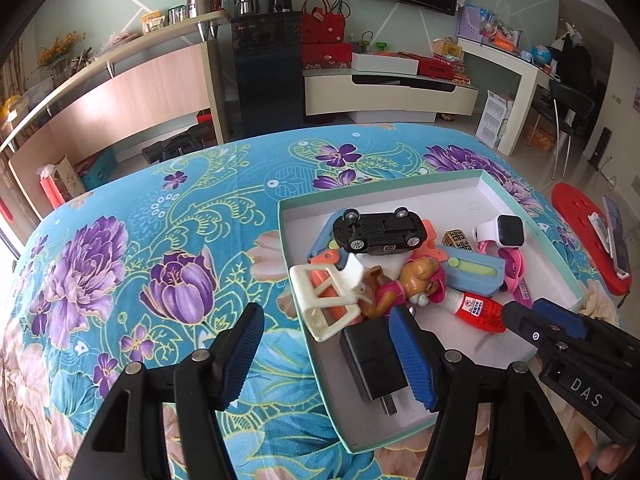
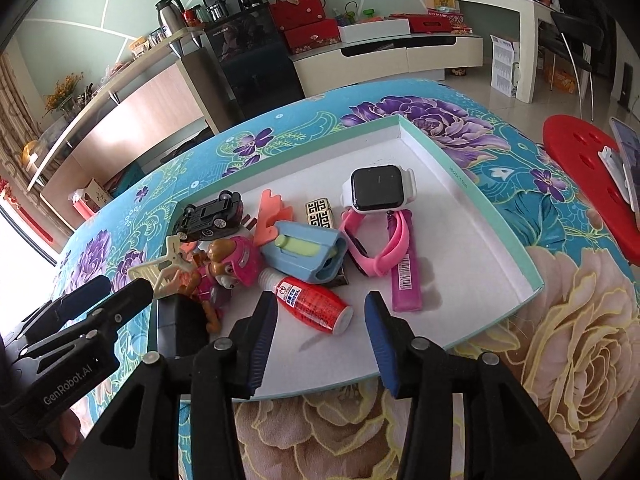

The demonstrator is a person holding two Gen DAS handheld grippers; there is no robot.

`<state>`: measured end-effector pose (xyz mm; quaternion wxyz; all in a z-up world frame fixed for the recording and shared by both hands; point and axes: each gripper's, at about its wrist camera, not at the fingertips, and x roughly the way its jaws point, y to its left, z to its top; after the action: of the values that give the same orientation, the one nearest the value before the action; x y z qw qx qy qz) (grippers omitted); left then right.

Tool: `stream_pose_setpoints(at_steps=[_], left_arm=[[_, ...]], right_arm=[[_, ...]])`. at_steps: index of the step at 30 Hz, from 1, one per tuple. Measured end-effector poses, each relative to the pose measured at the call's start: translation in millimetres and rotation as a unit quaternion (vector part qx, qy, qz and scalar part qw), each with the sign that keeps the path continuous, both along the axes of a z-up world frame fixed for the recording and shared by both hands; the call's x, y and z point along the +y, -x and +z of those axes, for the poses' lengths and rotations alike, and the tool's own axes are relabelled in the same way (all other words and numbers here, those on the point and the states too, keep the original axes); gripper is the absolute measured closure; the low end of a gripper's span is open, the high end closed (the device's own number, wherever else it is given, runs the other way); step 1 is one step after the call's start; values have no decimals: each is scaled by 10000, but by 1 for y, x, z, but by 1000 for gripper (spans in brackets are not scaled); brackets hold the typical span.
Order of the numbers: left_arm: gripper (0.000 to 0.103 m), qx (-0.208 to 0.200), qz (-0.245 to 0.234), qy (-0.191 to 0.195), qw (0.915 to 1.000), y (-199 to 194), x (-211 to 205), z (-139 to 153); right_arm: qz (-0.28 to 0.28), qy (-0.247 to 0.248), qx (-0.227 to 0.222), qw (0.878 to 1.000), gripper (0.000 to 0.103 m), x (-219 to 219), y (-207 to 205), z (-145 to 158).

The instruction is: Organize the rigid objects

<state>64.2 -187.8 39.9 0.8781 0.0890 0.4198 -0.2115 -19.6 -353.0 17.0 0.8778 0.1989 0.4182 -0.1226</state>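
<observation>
A shallow teal-rimmed box (image 1: 532,240) (image 2: 460,184) on the flowered tablecloth holds a heap of small items: an overturned black toy car (image 1: 376,228), a white smartwatch (image 2: 376,188), a pink watch (image 2: 372,248), a pup figure (image 1: 416,284), a blue case (image 2: 304,252), a white plastic frame (image 1: 328,300). My left gripper (image 1: 326,356) is open, straddling the box's near-left rim; a black charger (image 1: 372,364) lies against its right pad, untouched by the other. My right gripper (image 2: 322,344) is open over the box's near edge, with a red glue bottle (image 2: 312,304) lying just beyond its gap.
A red stool (image 2: 588,168) with a phone on it stands right of the table. The flowered cloth (image 1: 160,240) stretches left of the box. A magenta barcode bar (image 2: 406,276) and a gold patterned block (image 2: 319,214) lie in the box. Cabinets and shelves line the far wall.
</observation>
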Motion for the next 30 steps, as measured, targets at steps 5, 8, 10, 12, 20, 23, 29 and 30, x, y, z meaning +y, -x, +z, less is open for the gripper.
stream_pose_setpoints(at_steps=[5,8,10,12,20,23,29,30], left_arm=[[34,9,233,-56,9997,2,17,-3],[23,13,390,-72,9992,3,30,-5],[17,-10,513,-48,9987,6,40,-5],[17,-9,606,-35,9982,7,51,-6],[0,-99,928,-102,9956,19,85,-9],[0,-166,1028,-135,9945,24,96,-9],[0,-243,1268,-205,9914,36,115,-12],[0,-200,1294,-189,9912,37,119,-14]], right_arm=[[102,147,46,9998,42,10,1,1],[170,257,58,9995,41,18,1,2],[224,325,78,9992,38,24,1,3],[282,373,80,9989,28,30,2,3],[561,575,60,9968,18,56,3,6],[629,623,25,9961,18,65,5,8],[796,735,-31,9941,18,85,10,11],[826,776,-51,9935,18,89,11,11]])
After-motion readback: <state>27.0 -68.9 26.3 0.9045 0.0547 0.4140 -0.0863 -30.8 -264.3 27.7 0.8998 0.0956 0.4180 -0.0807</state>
